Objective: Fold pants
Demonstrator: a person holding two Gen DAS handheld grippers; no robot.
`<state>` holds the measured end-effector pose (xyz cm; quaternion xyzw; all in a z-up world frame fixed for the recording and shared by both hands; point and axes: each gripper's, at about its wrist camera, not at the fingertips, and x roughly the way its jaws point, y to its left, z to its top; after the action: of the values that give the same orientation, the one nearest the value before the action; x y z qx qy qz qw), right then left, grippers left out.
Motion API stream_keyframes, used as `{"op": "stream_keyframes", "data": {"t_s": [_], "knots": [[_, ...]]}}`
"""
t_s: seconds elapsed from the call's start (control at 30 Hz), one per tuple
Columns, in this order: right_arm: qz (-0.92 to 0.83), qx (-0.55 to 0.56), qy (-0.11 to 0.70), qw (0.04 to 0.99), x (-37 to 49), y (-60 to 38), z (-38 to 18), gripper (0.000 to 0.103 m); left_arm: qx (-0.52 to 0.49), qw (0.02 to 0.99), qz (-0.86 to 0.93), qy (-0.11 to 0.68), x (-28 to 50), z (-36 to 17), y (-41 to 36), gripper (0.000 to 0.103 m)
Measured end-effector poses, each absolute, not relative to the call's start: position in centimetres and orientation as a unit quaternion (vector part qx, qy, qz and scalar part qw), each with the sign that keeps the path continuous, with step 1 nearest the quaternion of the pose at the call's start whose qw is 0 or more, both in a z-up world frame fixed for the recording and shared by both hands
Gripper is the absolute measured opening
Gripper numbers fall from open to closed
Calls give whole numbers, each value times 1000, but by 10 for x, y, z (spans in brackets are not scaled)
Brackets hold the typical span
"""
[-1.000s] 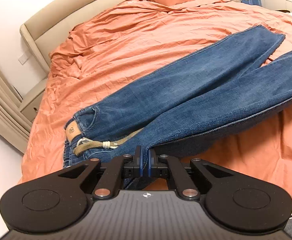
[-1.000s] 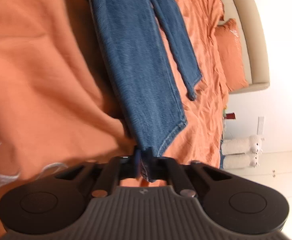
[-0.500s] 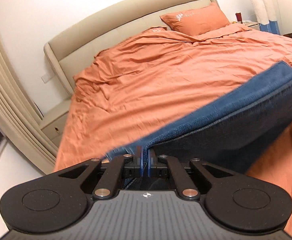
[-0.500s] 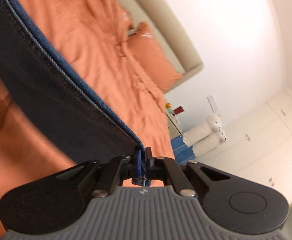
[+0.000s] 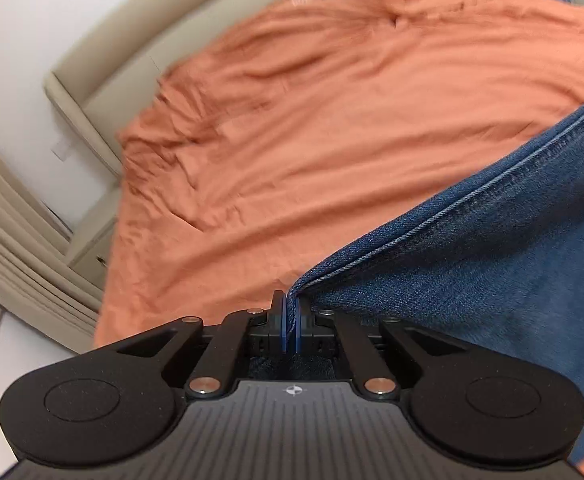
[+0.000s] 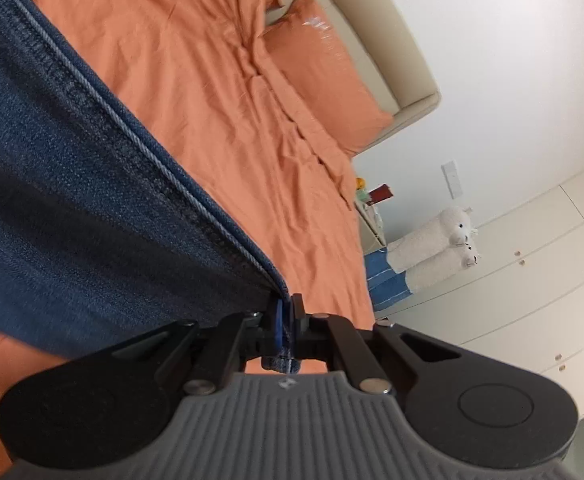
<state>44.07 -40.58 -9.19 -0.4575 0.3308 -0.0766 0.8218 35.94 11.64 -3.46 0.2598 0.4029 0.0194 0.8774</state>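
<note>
Denim pants (image 5: 492,264) lifted off orange bed (image 5: 332,128) since a second ago, left gripper (image 5: 291,320) and right gripper (image 6: 286,324) both clenched on seam edge; probably mid-fold

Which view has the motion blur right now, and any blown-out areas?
Left wrist view: the orange bedding and headboard are smeared with motion blur, while the left gripper and the jeans seam beside it stay sharp. Right wrist view: much crisper, the jeans' stitching is readable, but the white wall is overexposed. Both show strong fisheye bending.
</note>
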Motion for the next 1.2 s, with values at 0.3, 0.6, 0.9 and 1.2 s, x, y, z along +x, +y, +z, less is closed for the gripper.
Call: {"op": "stream_keyframes", "data": {"t_s": [0.3,0.6,0.9,1.2], "knots": [[-44,-505,389,769,537,-375,-201,0,273,835,7,478,421,-138,124,4],[-49,-522,394,755,533,-372,-215,0,261,860,23,439,410,-135,121,4],[-71,-510,421,747,498,-362,-196,0,241,857,27,454,418,-127,121,24],[-37,-417,430,800,448,-327,-156,41,141,889,33,434,370,-66,163,71]]}}
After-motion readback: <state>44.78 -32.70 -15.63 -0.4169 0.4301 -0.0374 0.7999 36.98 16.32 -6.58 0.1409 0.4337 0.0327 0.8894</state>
